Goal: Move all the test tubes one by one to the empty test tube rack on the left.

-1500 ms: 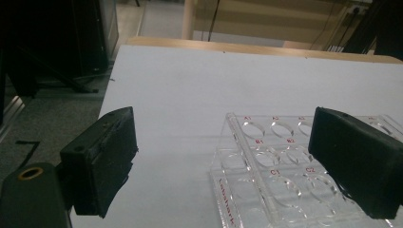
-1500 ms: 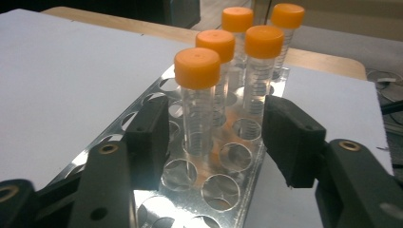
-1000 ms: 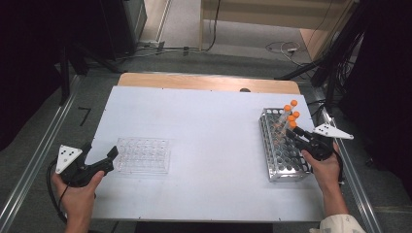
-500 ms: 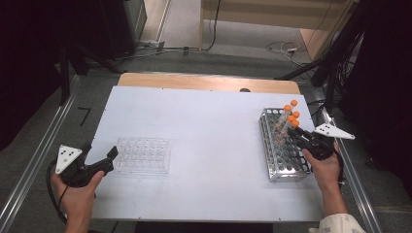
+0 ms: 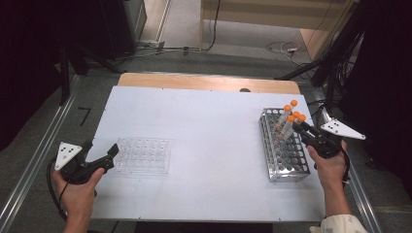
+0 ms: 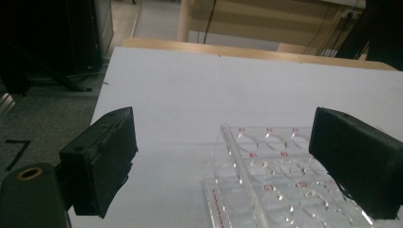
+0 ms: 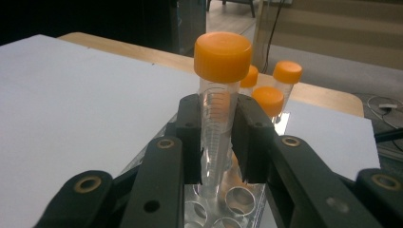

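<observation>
My right gripper [image 7: 217, 142] is shut on a clear tube with an orange cap [image 7: 222, 56], its pads pressed on the tube's sides just under the cap. The tube stands upright, its lower end still in a hole of the metal rack [image 7: 237, 202]. Three more orange-capped tubes [image 7: 269, 100] stand behind it. In the high view the right gripper [image 5: 298, 127] reaches the rack [image 5: 286, 160] from the right, at its far end. My left gripper [image 5: 111, 155] stands open at the left edge of a clear well plate [image 5: 145, 155]; the plate's corner [image 6: 266, 180] lies between the jaws, untouched.
The white table top [image 5: 209, 126] has a wooden strip [image 5: 204, 81] along its far edge. Metal rails run along both sides of the table. Cables and dark stands lie on the floor beyond.
The right gripper has risen a little with the tube in it, so the orange cap now stands higher above the rack. The left hand has stayed put.
</observation>
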A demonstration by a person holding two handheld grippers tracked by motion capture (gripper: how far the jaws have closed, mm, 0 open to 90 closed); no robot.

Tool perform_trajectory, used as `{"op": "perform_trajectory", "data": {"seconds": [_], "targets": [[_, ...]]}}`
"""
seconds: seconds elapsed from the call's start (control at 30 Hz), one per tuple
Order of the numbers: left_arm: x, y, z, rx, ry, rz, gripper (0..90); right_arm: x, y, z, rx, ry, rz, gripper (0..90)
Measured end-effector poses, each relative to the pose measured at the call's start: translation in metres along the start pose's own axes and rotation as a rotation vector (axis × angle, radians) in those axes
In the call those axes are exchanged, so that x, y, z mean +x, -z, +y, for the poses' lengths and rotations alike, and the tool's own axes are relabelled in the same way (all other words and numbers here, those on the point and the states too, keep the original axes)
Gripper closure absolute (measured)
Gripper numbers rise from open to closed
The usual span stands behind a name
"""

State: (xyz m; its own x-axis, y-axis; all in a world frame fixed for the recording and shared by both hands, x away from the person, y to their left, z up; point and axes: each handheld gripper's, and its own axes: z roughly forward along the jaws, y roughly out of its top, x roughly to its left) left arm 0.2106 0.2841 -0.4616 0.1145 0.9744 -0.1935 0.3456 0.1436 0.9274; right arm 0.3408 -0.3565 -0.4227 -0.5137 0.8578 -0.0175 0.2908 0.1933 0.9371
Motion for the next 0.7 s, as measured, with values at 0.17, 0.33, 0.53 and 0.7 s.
{"op": "perform_trajectory", "data": {"seconds": [0.17, 0.33, 0.53, 0.7], "targets": [[-0.002, -0.001, 0.018, -0.012, -0.023, -0.002, 9.5, 0.002, 0.007, 0.009, -0.025, 0.000, -0.007, 72.0], [-0.012, -0.002, 0.034, 0.000, -0.053, -0.029, 9.5, 0.005, 0.011, 0.012, -0.023, -0.003, -0.005, 72.1], [-0.028, -0.002, 0.050, -0.019, -0.065, -0.068, 9.5, 0.015, 0.013, 0.014, -0.021, 0.004, 0.019, 72.1], [-0.042, -0.006, 0.059, -0.025, -0.077, -0.094, 9.7, 0.028, 0.011, 0.017, -0.018, 0.019, 0.060, 72.1]]}}
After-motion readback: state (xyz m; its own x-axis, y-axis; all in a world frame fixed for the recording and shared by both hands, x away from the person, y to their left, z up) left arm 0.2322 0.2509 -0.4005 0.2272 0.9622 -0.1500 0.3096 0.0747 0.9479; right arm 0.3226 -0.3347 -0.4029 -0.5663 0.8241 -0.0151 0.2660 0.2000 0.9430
